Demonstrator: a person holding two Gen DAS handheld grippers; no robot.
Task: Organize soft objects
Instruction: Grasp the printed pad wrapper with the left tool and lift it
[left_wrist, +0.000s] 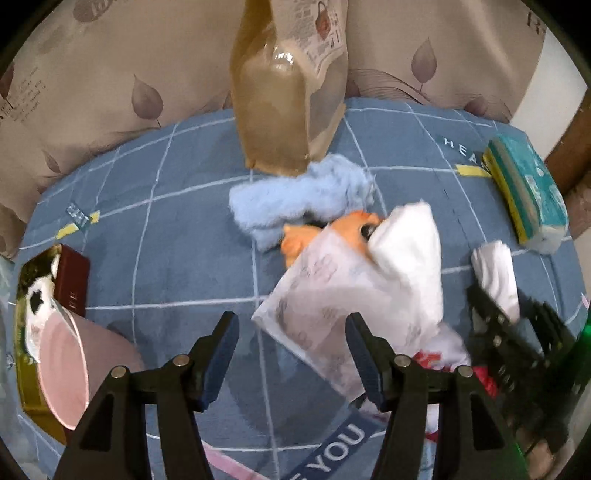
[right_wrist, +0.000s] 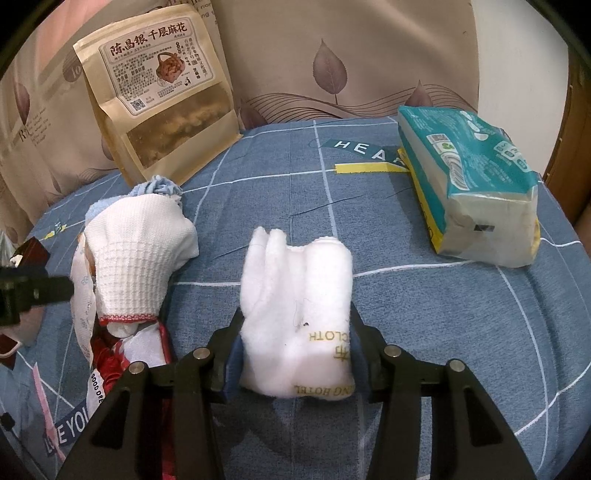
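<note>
In the right wrist view, the right gripper (right_wrist: 293, 354) sat at lower centre, its fingers (right_wrist: 231, 363) pressed against both sides of a folded white towel (right_wrist: 295, 295) with gold lettering, which rested on the blue checked bedspread (right_wrist: 424, 314); at left of the frame lay a heap of white waffle cloth (right_wrist: 136, 251) over a red-trimmed item, with a light blue fluffy cloth (right_wrist: 162, 186) behind it; a brown paper snack bag (right_wrist: 159, 99) leaned on the leaf-patterned fabric at upper left; a teal tissue pack (right_wrist: 472, 184) lay at right. In the left wrist view, the left gripper (left_wrist: 291, 354) hung at lower centre with its fingers (left_wrist: 221, 354) spread wide and holding nothing, one finger overlapping a printed white cloth (left_wrist: 332, 295) at centre right; a pink bowl (left_wrist: 66, 369) stood at lower left beside a dark red box (left_wrist: 72, 273).
</note>
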